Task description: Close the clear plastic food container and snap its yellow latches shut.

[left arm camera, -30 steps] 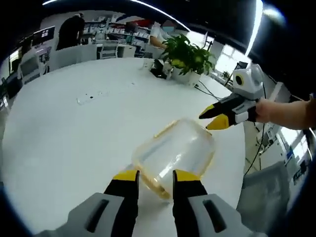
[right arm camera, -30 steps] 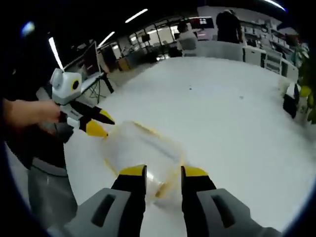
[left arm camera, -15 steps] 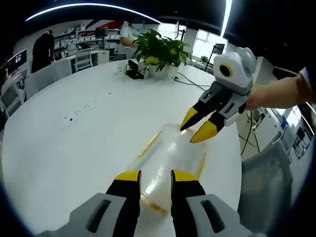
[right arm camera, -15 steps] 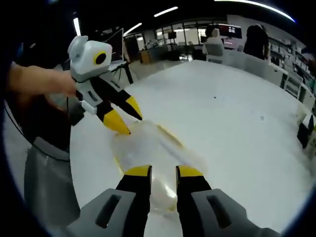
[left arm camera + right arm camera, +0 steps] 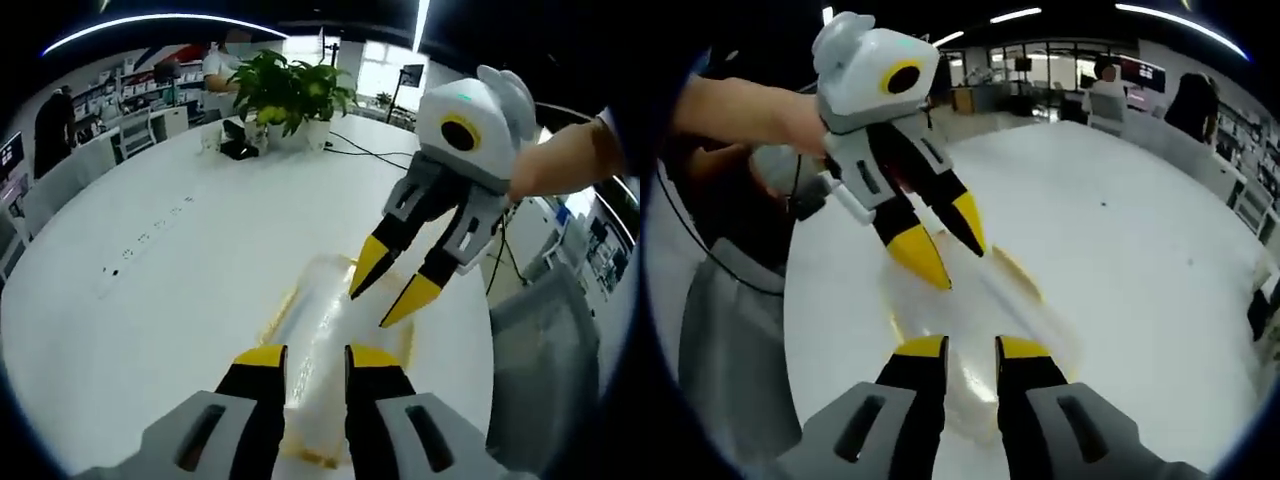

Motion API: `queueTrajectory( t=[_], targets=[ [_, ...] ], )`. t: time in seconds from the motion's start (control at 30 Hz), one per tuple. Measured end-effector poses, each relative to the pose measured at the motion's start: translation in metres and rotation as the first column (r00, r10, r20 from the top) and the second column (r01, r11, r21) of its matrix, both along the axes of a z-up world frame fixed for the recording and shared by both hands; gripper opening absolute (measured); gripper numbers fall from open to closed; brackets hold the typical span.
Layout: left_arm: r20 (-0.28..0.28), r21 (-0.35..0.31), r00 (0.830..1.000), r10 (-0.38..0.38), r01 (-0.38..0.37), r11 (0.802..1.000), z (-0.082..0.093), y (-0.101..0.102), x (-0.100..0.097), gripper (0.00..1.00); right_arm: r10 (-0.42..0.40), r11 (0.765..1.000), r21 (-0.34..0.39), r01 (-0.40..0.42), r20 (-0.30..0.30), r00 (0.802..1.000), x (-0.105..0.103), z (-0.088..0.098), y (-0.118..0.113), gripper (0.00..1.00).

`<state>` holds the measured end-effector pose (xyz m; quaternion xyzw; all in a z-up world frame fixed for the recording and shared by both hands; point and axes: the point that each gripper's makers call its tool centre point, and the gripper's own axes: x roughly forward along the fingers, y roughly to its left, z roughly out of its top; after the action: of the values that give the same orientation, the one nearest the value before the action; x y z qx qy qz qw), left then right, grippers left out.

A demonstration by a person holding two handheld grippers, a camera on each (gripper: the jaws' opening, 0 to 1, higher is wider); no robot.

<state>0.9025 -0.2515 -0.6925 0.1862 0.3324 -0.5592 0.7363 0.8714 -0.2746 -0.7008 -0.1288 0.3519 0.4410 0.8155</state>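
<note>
Left gripper view: clear plastic food container (image 5: 325, 345) lies on the white bench (image 5: 150, 280), yellow trim along its edges, just ahead of the left gripper (image 5: 303, 360), whose jaws stand a narrow gap apart over the container's near end; whether they pinch it cannot be told. Right gripper (image 5: 396, 290) comes in from the right, held by a hand (image 5: 560, 160), jaws slightly parted, tips at the container's far end. Potted plant (image 5: 285, 90) and a dark object (image 5: 237, 150) sit at the bench's far edge, cable (image 5: 365, 152) beside them. Right gripper view: right gripper (image 5: 970, 348), jaws narrowly apart over the container (image 5: 985, 305); left gripper (image 5: 945, 245) points down at it. People (image 5: 1105, 95) and desks sit in the background. No writing legible.
</note>
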Motion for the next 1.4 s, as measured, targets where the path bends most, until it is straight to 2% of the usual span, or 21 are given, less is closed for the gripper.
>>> queueTrajectory(
  t=[0.33, 0.43, 0.6, 0.7, 0.8, 0.87, 0.93, 1.07, 1.2, 1.23, 1.37, 1.4],
  targets=[
    [0.011, 0.013, 0.999, -0.032, 0.032, 0.999, -0.003, -0.013, 0.004, 0.19, 0.076, 0.997, -0.019, -0.076, 0.0, 0.997, -0.012, -0.002, 0.01, 0.17],
    [0.032, 0.029, 0.998, -0.05, 0.049, 0.998, -0.004, -0.014, 0.008, 0.22, 0.117, 0.993, -0.029, -0.116, 0.03, 0.993, -0.017, -0.001, 0.012, 0.19],
    [0.031, 0.046, 0.997, -0.077, 0.075, 0.996, -0.004, -0.017, 0.014, 0.23, 0.172, 0.984, -0.064, -0.167, 0.083, 0.982, -0.021, 0.0, 0.016, 0.24],
    [0.032, 0.071, 0.995, -0.099, 0.097, 0.993, -0.006, -0.017, 0.016, 0.26, 0.224, 0.97, -0.124, -0.208, 0.136, 0.965, -0.025, -0.003, 0.017, 0.25],
    [0.04, 0.089, 0.991, -0.127, 0.123, 0.988, -0.007, -0.017, 0.018, 0.27, 0.301, 0.942, -0.213, -0.258, 0.202, 0.932, -0.03, -0.007, 0.019, 0.25],
    [0.014, 0.102, 0.989, -0.144, 0.142, 0.985, -0.009, -0.017, 0.018, 0.28, 0.324, 0.932, -0.239, -0.272, 0.212, 0.922, -0.034, -0.013, 0.022, 0.25],
    [0.008, 0.124, 0.988, -0.157, 0.155, 0.98, -0.011, -0.015, 0.02, 0.27, 0.354, 0.917, -0.282, -0.281, 0.254, 0.9, -0.032, -0.014, 0.022, 0.26],
    [-0.022, 0.158, 0.979, -0.202, 0.203, 0.966, -0.016, -0.015, 0.02, 0.27, 0.374, 0.905, -0.315, -0.285, 0.273, 0.886, -0.032, -0.016, 0.023, 0.25],
    [-0.046, 0.161, 0.972, -0.23, 0.234, 0.959, -0.016, -0.019, 0.021, 0.27, 0.394, 0.894, -0.34, -0.292, 0.286, 0.874, -0.031, -0.017, 0.024, 0.25],
    [-0.063, 0.165, 0.97, -0.236, 0.243, 0.956, -0.017, -0.019, 0.02, 0.27, 0.404, 0.888, -0.35, -0.297, 0.291, 0.867, -0.031, -0.017, 0.024, 0.26],
    [-0.12, 0.179, 0.959, -0.257, 0.276, 0.944, -0.02, -0.02, 0.02, 0.26, 0.409, 0.884, -0.367, -0.291, 0.303, 0.861, -0.032, -0.019, 0.025, 0.26],
    [-0.147, 0.183, 0.956, -0.255, 0.28, 0.942, -0.021, -0.02, 0.02, 0.27, 0.419, 0.877, -0.383, -0.291, 0.311, 0.853, -0.032, -0.019, 0.025, 0.26]
  ],
)
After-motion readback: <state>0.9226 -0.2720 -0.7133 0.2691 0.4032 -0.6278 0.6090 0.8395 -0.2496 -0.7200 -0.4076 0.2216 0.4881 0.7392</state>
